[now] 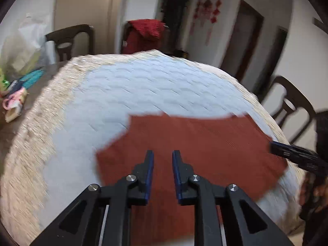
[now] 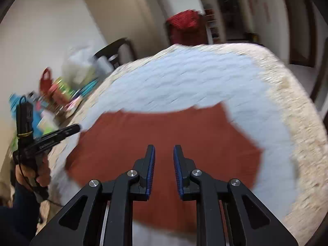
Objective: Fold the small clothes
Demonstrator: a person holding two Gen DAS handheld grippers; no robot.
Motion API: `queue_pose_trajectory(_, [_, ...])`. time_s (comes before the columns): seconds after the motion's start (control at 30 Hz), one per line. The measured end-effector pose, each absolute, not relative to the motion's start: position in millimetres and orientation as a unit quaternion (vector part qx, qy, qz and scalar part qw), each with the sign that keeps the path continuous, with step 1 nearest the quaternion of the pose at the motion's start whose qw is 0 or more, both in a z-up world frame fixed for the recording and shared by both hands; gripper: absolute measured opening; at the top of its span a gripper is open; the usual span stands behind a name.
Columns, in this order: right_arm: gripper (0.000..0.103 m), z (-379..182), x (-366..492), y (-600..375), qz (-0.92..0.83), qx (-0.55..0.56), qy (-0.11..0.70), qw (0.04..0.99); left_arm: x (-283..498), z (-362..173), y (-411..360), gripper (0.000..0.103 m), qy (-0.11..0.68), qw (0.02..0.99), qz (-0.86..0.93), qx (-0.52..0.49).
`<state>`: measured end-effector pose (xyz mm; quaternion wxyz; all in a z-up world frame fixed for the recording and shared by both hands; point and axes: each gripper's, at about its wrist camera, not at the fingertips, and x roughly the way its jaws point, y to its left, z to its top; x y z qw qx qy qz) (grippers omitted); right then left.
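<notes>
Red shirt [image 1: 201,143] lies spread flat on the padded surface [image 1: 143,86] while we hover our left gripper [image 1: 163,153] and right gripper [image 2: 164,148] above it, jaws partly open and empty, so we judge the next move is pinching an edge.

The left gripper [image 1: 163,153] and right gripper [image 2: 164,148] are showing black angular linkages, silver screws and blue ribbed finger pads [image 2: 150,162]. The left hand [image 2: 30,174] is showing bare skin, a dark blue sleeve [image 2: 18,209] and a black cable [image 2: 24,177].
</notes>
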<state>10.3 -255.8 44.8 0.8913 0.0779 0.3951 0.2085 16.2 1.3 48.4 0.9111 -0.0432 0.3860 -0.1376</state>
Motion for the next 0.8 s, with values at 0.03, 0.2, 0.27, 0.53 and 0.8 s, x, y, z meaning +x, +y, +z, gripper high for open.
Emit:
queue_pose_trajectory(0.03, [0.019,39,5,-246,0.211,0.068,0.400,0.889,9,42,-5,0.020,0.392,0.908,-0.144,-0.037])
queue_pose_trajectory(0.2, [0.018,6,-5,-223,0.209,0.015,0.426,0.880,-1,18,-17,0.021,0.402,0.904,-0.144,-0.025])
queue_pose_trajectory(0.27, [0.018,13,-10,-221,0.202,0.008,0.421,0.884,-8,28,-15,0.021,0.396,0.907,-0.138,-0.033])
queue_pose_trajectory(0.53, [0.015,14,-21,-191,0.237,0.004,0.409,0.881,-13,14,-3,0.021,0.396,0.905,-0.138,-0.067])
queue_pose_trajectory(0.8, [0.010,16,3,-178,0.224,0.008,0.407,0.885,-1,20,-1,0.021,0.395,0.907,-0.132,-0.067])
